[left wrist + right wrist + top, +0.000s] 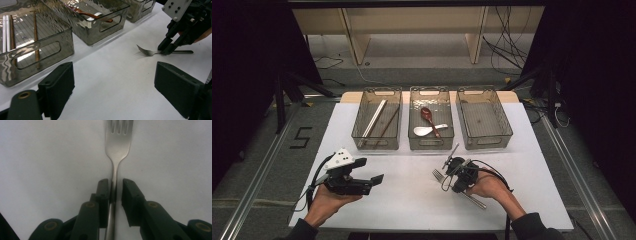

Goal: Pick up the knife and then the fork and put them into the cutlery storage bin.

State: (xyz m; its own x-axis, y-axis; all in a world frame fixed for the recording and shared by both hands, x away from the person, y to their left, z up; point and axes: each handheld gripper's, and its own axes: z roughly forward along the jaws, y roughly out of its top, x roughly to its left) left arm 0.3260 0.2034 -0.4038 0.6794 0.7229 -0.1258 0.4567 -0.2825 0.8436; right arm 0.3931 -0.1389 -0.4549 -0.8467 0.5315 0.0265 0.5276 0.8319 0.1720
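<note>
the right gripper [451,169] is down on the white table [412,200], toward the near right part of it, and its two jaws straddle the neck of the one fork [117,145]. in the right gripper view the left jaw lies against the handle while a thin gap remains at the right jaw, so the jaws are narrowed around the fork but not pinching it. the fork lies flat on the table, tines pointing toward the far edge and the middle bin, handle running back under the hand toward the near right corner. the left gripper [362,180] is held above the near left part of the table, jaws spread wide with nothing between them. along the far edge stand three clear bins side by side. the left bin [377,142] holds chopsticks [374,120], both pale and dark ones, their count hard to tell. the middle bin [430,142] holds two spoons [429,125], one reddish-brown and one white. the right bin [484,140] has a bare floor.
</note>
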